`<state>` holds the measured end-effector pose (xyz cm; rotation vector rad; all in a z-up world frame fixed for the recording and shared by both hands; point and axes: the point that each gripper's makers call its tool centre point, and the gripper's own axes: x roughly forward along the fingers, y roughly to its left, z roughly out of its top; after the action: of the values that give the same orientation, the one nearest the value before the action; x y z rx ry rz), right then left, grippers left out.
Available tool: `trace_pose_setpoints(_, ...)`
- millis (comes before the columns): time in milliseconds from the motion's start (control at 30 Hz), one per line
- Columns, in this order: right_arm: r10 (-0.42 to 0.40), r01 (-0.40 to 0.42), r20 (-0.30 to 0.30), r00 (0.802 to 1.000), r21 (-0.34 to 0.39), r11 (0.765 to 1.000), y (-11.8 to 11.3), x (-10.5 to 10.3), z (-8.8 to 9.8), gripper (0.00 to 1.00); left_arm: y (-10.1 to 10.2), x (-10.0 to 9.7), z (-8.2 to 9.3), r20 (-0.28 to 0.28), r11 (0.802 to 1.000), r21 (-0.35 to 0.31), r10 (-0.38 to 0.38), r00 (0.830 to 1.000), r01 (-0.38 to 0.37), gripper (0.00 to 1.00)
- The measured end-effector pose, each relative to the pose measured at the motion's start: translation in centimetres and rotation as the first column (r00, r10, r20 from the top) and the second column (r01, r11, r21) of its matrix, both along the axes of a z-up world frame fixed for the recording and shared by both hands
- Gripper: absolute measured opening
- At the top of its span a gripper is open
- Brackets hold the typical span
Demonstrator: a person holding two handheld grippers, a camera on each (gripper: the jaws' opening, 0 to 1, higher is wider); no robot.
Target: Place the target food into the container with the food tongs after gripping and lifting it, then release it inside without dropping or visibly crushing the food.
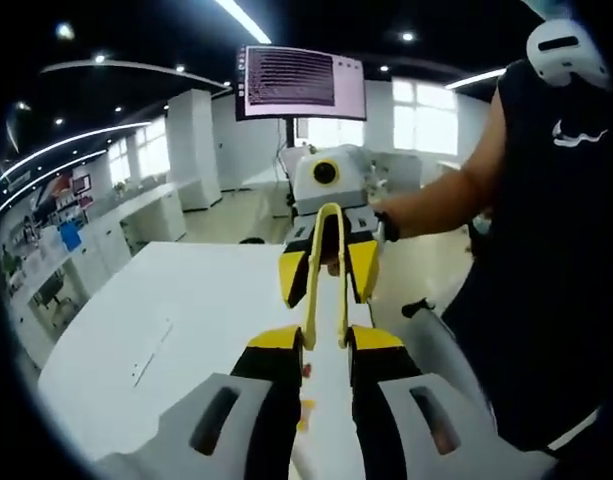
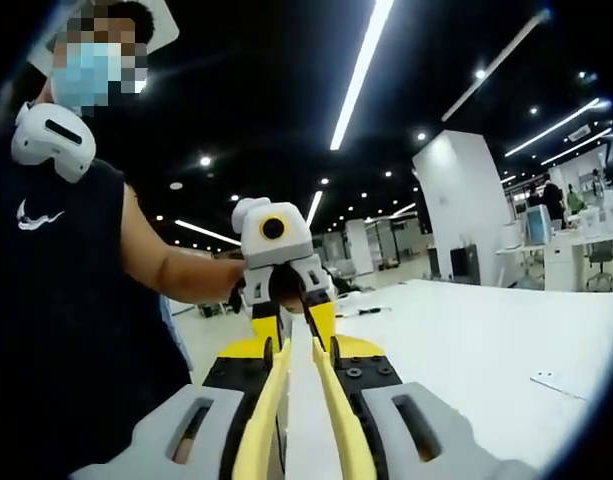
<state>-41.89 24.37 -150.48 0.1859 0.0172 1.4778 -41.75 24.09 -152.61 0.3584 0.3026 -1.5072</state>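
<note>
Open-plan office, ceiling strip lights, white matte surface point(image 1: 186, 330) running ahead of both sets of fingers. Yellow food tongs point(image 1: 326, 275) span between the two grippers, long axis in line with the fingers. Left gripper point(image 1: 326, 345): fingers clamped on the two blade ends. Right gripper point(image 2: 298, 352): fingers closed on the tongs' arms near the looped hinge end. Tongs are thin, smooth, plastic-looking strips. Beyond the left fingers, a monitor point(image 1: 300, 82) on a stand. Person in a dark sleeveless top point(image 2: 56, 330) stands close beside the right fingers.
</note>
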Motion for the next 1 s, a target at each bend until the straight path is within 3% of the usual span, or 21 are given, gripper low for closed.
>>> trace_pose_setpoints(200,0.006,-0.007,0.014,1.0,0.023,1.0,-0.2,-0.2,0.7,0.19,-0.3,-0.1,0.5,0.028,1.0,-0.025,-0.008,1.0,0.008,0.01)
trace_pose_setpoints(733,0.015,-0.015,0.0,1.0,0.054,0.998,0.3,0.0,1.6,0.26,-0.5,0.4,2.7,0.005,0.989,-0.142,0.048,0.999,-0.047,0.0)
trace_pose_setpoints(1000,0.02,-0.021,0.017,1.0,0.045,0.999,0.5,-0.1,1.5,0.2,-0.5,0.4,2.0,-0.001,0.993,-0.115,0.037,0.999,-0.037,0.0)
